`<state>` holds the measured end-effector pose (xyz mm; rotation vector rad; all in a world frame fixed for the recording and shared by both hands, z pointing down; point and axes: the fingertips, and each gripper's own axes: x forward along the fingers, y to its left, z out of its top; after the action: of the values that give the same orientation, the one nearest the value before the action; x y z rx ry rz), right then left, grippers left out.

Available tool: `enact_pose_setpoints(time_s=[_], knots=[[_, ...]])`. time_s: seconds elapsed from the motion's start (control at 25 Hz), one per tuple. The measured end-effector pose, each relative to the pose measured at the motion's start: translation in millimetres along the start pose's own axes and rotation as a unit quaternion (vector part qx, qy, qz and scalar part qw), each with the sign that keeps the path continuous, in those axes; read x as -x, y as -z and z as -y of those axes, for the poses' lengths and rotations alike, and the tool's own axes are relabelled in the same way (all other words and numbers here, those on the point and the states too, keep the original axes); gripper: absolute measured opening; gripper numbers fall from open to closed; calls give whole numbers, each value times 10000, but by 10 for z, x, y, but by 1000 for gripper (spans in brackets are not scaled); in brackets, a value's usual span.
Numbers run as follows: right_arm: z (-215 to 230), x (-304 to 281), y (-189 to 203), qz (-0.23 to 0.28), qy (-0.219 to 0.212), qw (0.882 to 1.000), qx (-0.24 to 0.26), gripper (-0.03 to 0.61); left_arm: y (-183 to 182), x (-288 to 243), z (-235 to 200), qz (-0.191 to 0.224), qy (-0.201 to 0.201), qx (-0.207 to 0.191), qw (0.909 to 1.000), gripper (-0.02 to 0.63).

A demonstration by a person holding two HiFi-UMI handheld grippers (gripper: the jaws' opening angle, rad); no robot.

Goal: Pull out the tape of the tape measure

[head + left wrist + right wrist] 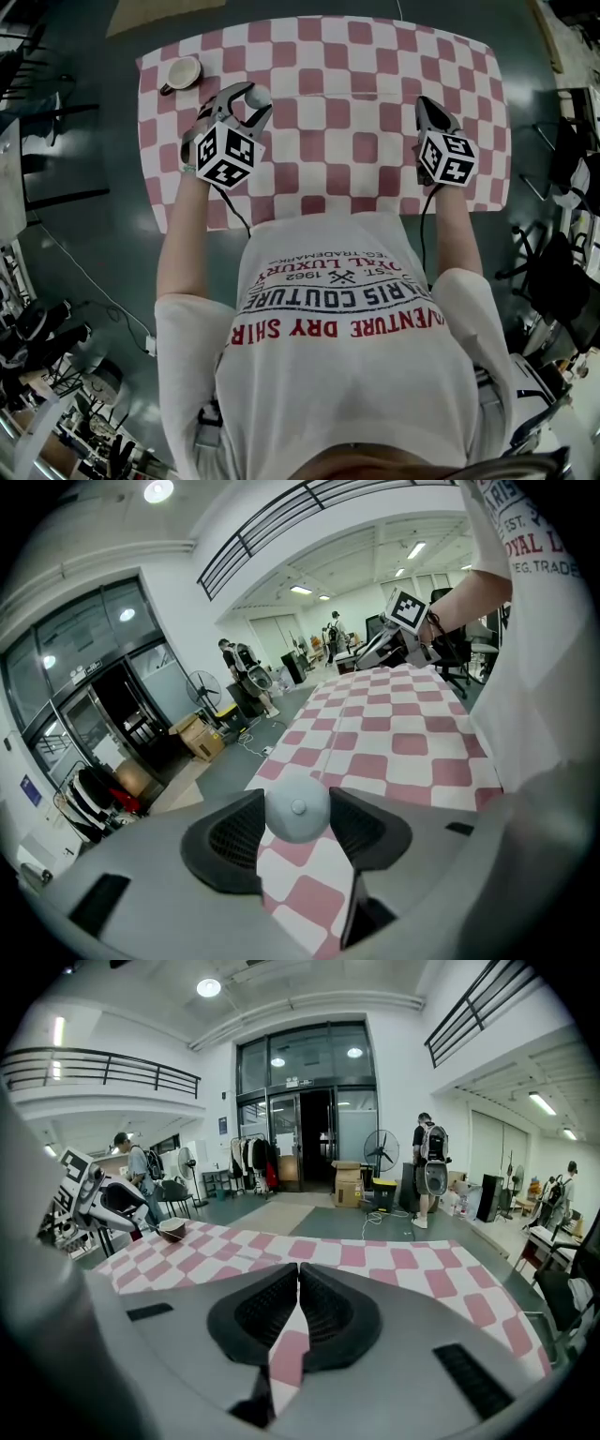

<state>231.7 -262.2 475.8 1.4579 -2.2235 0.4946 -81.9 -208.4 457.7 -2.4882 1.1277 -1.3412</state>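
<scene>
Nearest camera: white cotton T-shirt with red and dark print (347, 319), worn by the person, pressed up to the table's near edge.
Left gripper (298, 802): jaws part-open, closed against the two sides of the tape measure.
Task item: pale grey round tape measure with a small centre button (297, 813), gripped over the table's left part. No tape is drawn out and no end tab is visible.
Right gripper (298, 1274): jaws together with nothing between them, over the table's right side and well apart from the tape measure.
Surface: rectangular table under a pink-and-white chequered cloth (375, 56).
Other item: small round cup with a dark rim and pale inside (181, 73), near the far-left corner, just beyond the left gripper.
Risk: the smooth round casing is held at only two points, so a sideways pull on the tape may turn it or slip it out. The tape would likely snap back if released.
Risk: the tab faces unseen, so the right gripper may grope for it.
Open room: bare cloth between the grippers — a clear path rightward. The right gripper sits near the near-right edge, and the cup crowds the left.
</scene>
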Motion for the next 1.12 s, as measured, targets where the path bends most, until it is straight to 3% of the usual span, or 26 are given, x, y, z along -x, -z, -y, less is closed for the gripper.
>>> enact_pose_setpoints(time_s=[0.56, 1.12], knots=[[-146, 8, 58, 11, -160, 9998, -75, 34, 12, -33, 76, -16, 127, 67, 9999, 233], [-228, -97, 673, -765, -301, 9965, -151, 34, 581, -367, 664, -693, 979, 450, 9918, 233]])
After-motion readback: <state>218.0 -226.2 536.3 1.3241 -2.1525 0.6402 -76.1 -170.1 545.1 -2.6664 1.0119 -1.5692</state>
